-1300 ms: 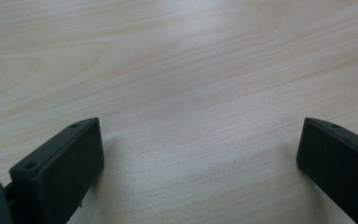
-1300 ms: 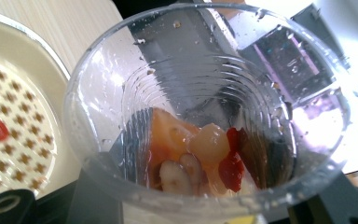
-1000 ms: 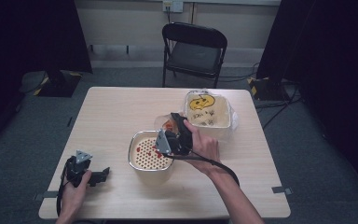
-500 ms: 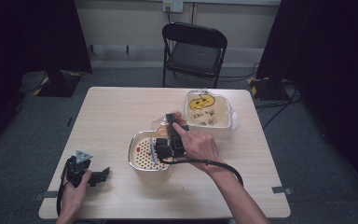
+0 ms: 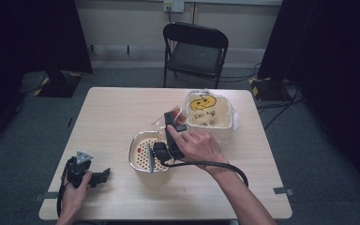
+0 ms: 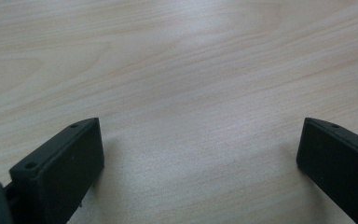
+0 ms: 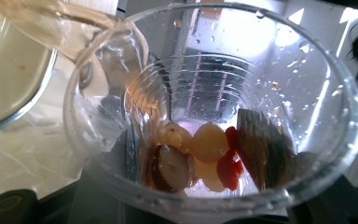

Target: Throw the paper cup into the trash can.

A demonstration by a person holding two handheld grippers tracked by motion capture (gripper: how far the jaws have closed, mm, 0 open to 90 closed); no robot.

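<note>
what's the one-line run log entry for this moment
left gripper: open, on bare table | right gripper: shut on clear plastic cup, tipped at strainer bowl | cup contents: mixed dried bits

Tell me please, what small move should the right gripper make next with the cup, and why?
Probably tip the clear cup a little further over the strainer bowl. The right gripper holds the cup tilted above it, yet several fruit pieces lie at the cup's bottom. The left gripper rests open on the table.

Recording studio or lab – black curtains (image 5: 28, 33) left and right, lone folding chair (image 5: 194, 51) beyond wooden table (image 5: 117, 112), floor cables (image 5: 281, 105) far right.
</note>
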